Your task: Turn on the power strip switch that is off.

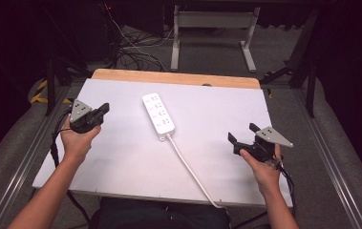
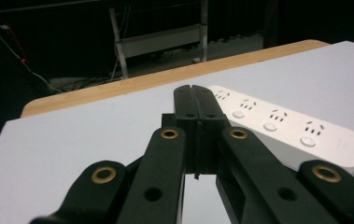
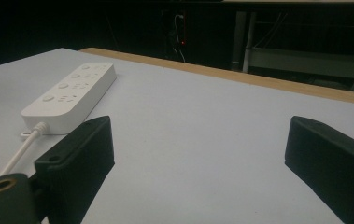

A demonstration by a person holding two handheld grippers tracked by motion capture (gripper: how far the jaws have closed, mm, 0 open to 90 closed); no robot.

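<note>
Both hand-held grippers hovered over the surface [image 1: 121, 157]: left hand-held gripper [image 1: 103, 110] closed empty, right hand-held gripper [image 1: 242, 136] open, 1 strip [image 1: 158, 113] between them.

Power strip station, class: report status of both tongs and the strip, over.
Left tongs shut, empty. Right tongs open, empty. Power strip untouched mid-table, cord trailing toward person. Nothing in the way.

The power strip [image 1: 158, 113] lies mid-table [image 1: 121, 157], between the left gripper [image 1: 103, 110] and right gripper [image 1: 241, 138].
</note>
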